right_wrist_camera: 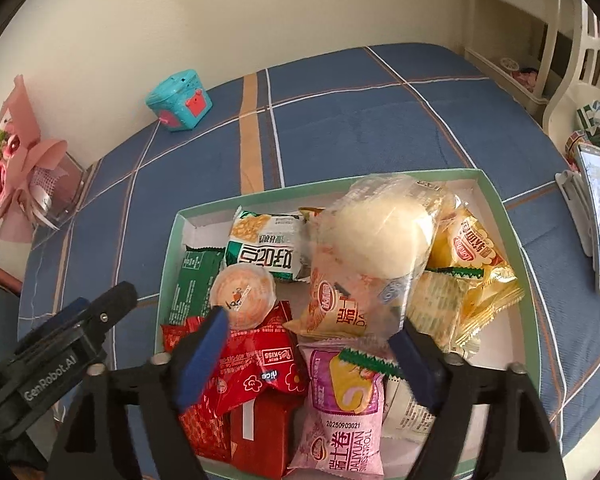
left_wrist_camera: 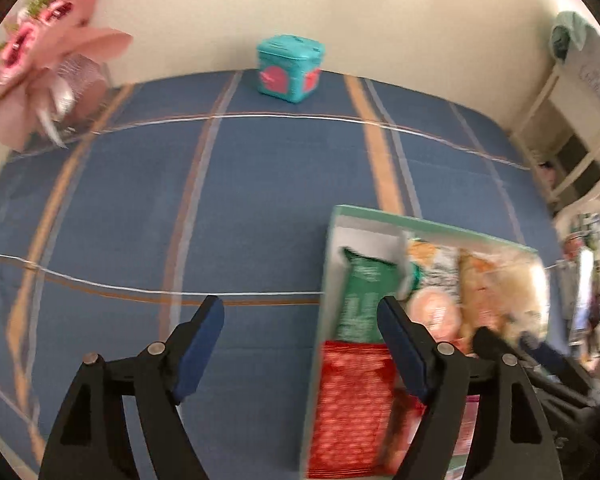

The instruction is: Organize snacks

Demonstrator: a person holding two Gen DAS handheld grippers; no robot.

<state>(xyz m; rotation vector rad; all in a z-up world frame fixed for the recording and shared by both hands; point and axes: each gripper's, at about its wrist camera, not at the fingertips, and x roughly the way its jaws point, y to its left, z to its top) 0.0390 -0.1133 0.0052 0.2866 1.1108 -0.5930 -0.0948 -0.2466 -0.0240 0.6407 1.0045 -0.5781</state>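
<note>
1. My right tongs [right_wrist_camera: 308, 344] stand spread wide over the green-rimmed box [right_wrist_camera: 496, 196] of snacks, pinching nothing.
2. Between and just beyond their blue pads lie a red packet [right_wrist_camera: 256, 364] and a pink Swiss-roll packet [right_wrist_camera: 340, 412]; a clear-wrapped round white bun [right_wrist_camera: 380, 236] lies on top of the pile further ahead.
3. A small orange jelly cup [right_wrist_camera: 242, 296] sits just beside the left pad's tip.
4. My left tongs [left_wrist_camera: 300, 344] are spread too, empty, over the box's left edge: one pad over the blue plaid cloth [left_wrist_camera: 180, 184], the other over the green packet [left_wrist_camera: 364, 296].
5. The box sits on the cloth-covered desk; a teal cube-shaped box [left_wrist_camera: 290, 68] stands well apart by the wall.
</note>
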